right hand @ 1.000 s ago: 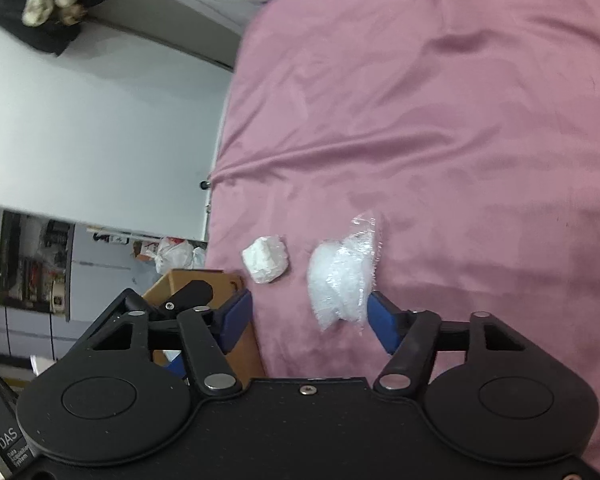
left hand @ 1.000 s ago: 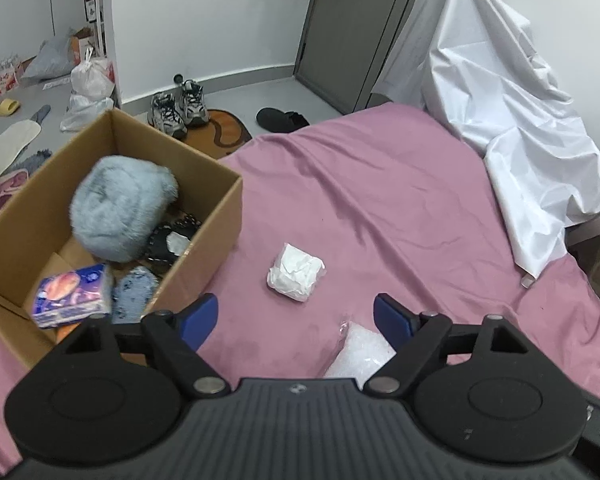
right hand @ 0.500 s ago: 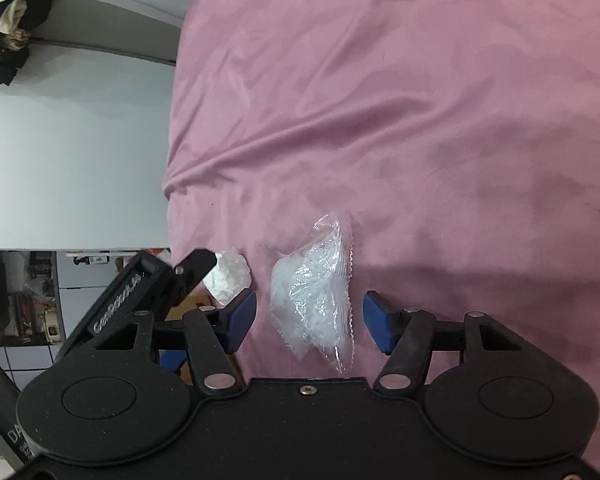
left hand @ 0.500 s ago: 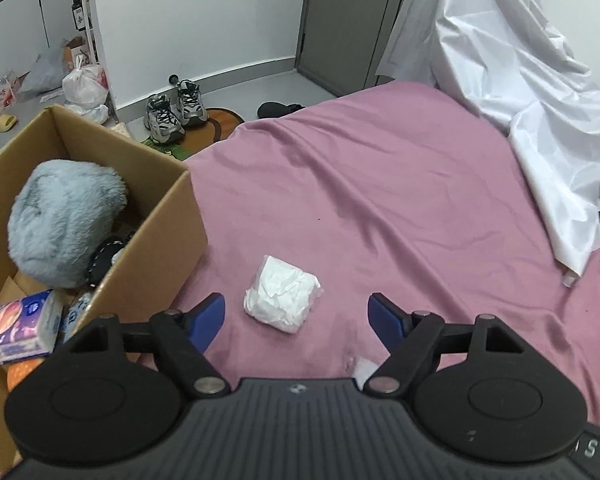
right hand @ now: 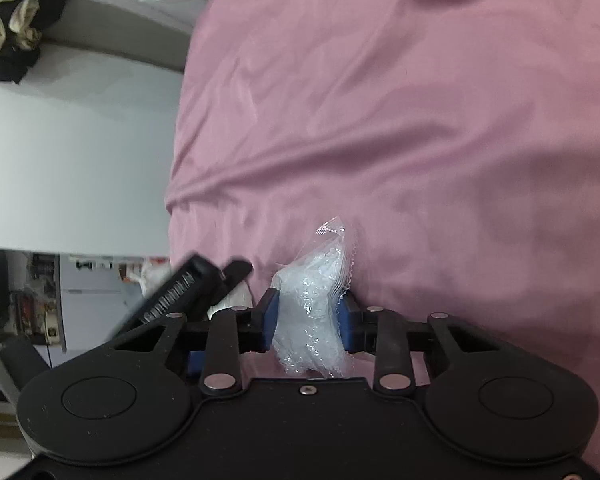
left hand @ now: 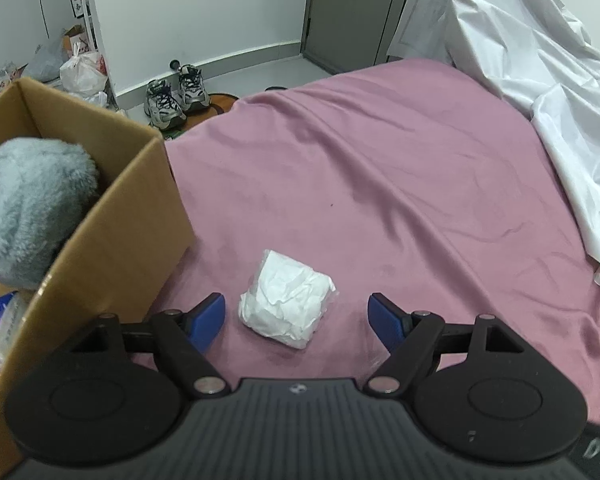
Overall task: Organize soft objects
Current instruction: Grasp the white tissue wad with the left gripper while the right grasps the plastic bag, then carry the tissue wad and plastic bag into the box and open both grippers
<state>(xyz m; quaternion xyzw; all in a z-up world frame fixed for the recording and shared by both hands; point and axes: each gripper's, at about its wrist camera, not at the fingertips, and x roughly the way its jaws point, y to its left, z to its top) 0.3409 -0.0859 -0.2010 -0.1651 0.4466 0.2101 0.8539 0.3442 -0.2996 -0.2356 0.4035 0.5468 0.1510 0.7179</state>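
Crinkled clear plastic bag of white pellets (right hand: 316, 304) lies on the pink bedsheet (right hand: 420, 120), right tongs (right hand: 311, 316) closing onto its sides. One white crumpled wrapped bundle (left hand: 286, 306) sits between the released left tongs (left hand: 296, 316), beside one brown cardboard box (left hand: 112, 240).

Left claw (left hand: 296, 318) spread wide; right claw (right hand: 310, 314) closing, pads pinching.

Surroundings beyond my reach
I see a pair of sneakers (left hand: 176, 96) on the floor, a white sheet (left hand: 540, 80) draped at the bed's far side.
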